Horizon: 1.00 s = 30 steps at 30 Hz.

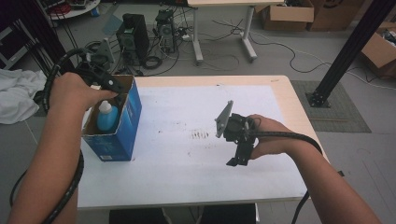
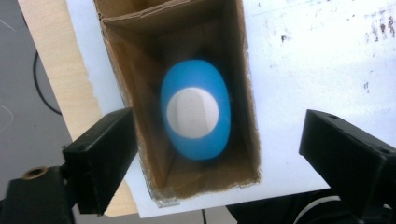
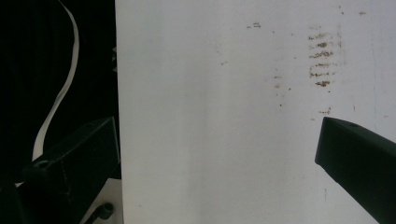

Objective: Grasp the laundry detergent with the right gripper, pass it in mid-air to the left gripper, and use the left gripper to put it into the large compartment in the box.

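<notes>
A blue cardboard box [image 1: 122,130] stands upright with its top open at the table's left edge. Inside it stands a blue bottle [image 1: 106,116] with a white cap. From straight above, the left gripper view shows the bottle [image 2: 196,112] down in the box [image 2: 243,93]. My left gripper [image 1: 113,87] hovers over the box mouth, and its jaws [image 2: 219,128] are spread wide, empty, on either side of the opening. My right gripper [image 1: 238,158] points down at the bare white table top right of centre. It is open [image 3: 217,140] with nothing between its fingers.
Dark scuff marks [image 1: 200,135] dot the white table sheet [image 1: 187,172]. The table's near edge lies just left of the right jaws [image 3: 116,116]. Computer towers [image 1: 133,35], cables, cardboard boxes [image 1: 287,14] and a black post [image 1: 348,51] stand on the floor behind. White cloth [image 1: 16,93] lies at far left.
</notes>
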Tool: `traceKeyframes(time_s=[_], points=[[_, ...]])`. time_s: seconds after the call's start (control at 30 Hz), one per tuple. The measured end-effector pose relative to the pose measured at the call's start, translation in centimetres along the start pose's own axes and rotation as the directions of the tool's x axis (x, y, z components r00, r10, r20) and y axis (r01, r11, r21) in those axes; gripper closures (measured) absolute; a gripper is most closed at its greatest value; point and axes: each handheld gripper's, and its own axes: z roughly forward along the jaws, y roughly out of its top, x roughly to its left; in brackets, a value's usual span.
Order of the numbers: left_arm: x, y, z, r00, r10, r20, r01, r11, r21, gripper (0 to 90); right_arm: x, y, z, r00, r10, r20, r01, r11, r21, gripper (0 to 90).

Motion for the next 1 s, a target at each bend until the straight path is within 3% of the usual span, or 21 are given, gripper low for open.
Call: traceKeyframes(time_s=[0.47, 0.6, 0.67, 0.7, 0.73, 0.8, 0.87, 0.93, 1.0], points=[[-1.5, 0.5, -1.3, 0.9963, 0.076, -0.04, -0.076, 0.9971, -0.003, 0.2, -0.1, -0.2, -0.3, 0.9999, 0.01, 0.006, -0.01, 1.0, 0.006, 0.0], [-2.3, 0.6, -1.8, 0.9911, 0.129, -0.03, -0.13, 0.9913, -0.019, 0.1, -0.1, -0.3, -0.3, 0.9999, 0.012, 0.005, -0.012, 1.0, 0.011, 0.0], [-2.8, 0.6, -1.9, 0.9816, 0.191, -0.003, -0.191, 0.9815, -0.019, 0.1, -0.1, -0.3, -0.3, 0.9998, 0.017, 0.006, -0.017, 1.0, 0.017, 0.0], [-3.2, 0.7, -2.0, 0.9726, 0.231, 0.026, -0.231, 0.973, -0.011, 0.1, -0.2, -0.3, -0.3, 0.9999, 0.015, 0.008, -0.015, 1.0, 0.026, 0.0], [-3.7, 0.6, -2.0, 0.9577, 0.284, 0.046, -0.284, 0.9588, -0.013, 0.1, -0.2, -0.3, -0.3, 0.9998, 0.016, 0.011, -0.016, 0.999, 0.037, 0.0], [-4.4, 0.6, -2.2, 0.9343, 0.352, 0.059, -0.351, 0.9361, -0.018, 0.1, -0.3, -0.4, -0.3, 0.9998, 0.017, 0.009, -0.017, 0.999, 0.044, 0.0], [-5.2, 0.5, -2.0, 0.8971, 0.433, 0.088, -0.43, 0.9014, -0.047, 0.1, -0.4, -0.5, -0.4, 0.9997, 0.02, 0.01, -0.021, 0.998, 0.051, 0.0], [-6.2, 0.4, -1.6, 0.8641, 0.487, 0.128, -0.486, 0.8731, -0.04, 0.1, -0.5, -0.5, -0.5, 0.9996, 0.024, 0.011, -0.025, 0.998, 0.056, 0.0], [-7.2, 0.2, -1.3, 0.8272, 0.548, 0.123, -0.548, 0.8355, -0.041, 0.1, -0.6, -0.5, -0.6, 0.9996, 0.026, 0.009, -0.026, 0.998, 0.061, 0.0]])
